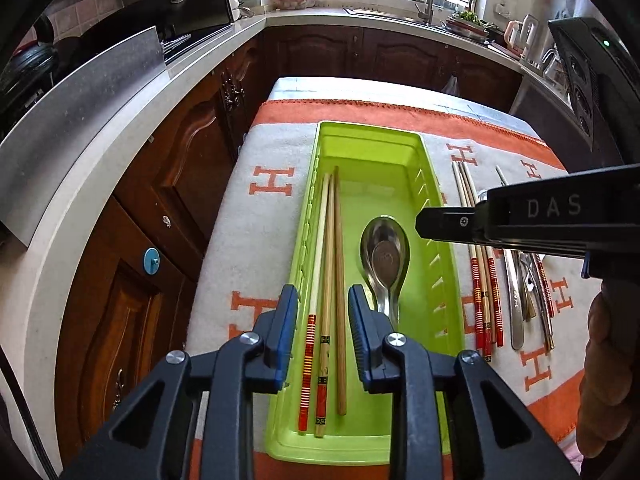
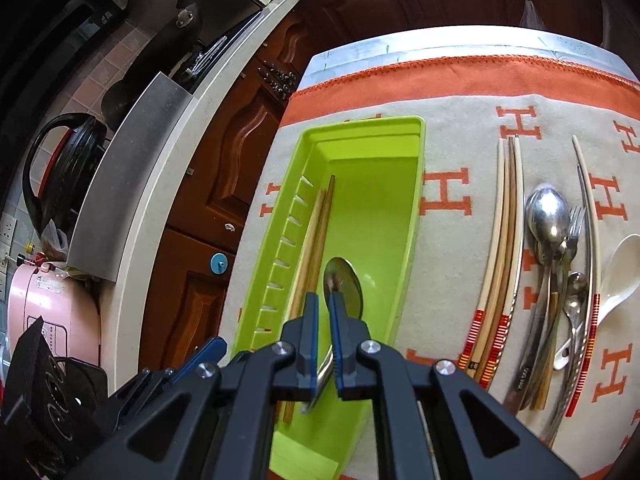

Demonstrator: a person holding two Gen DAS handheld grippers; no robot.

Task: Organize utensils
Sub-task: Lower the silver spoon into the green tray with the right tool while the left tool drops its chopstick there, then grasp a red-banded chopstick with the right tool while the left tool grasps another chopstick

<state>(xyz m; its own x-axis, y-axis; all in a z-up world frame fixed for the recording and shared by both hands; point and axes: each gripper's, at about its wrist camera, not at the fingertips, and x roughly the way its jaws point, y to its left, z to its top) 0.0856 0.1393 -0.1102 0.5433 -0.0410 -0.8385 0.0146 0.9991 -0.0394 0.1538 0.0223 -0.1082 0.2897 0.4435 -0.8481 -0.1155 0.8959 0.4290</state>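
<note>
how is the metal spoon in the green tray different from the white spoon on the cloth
The metal spoon is shiny steel; the white spoon is matte, ceramic-looking. The metal spoon lies inside the green tray beside chopsticks; the white spoon lies on the cloth to the tray's right among unsorted cutlery. The metal spoon's handle sits between the right gripper's jaws; nothing touches the white spoon. Both lie bowl away from the camera.

A blanket (image 2: 472,92) covers the table, bearing a green tray (image 2: 412,216) beside loose utensils (image 2: 548,240).

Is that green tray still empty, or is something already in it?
Not empty. The green tray holds three chopsticks along one side and a metal spoon beside them. More utensils lie outside it on the cloth.
</note>
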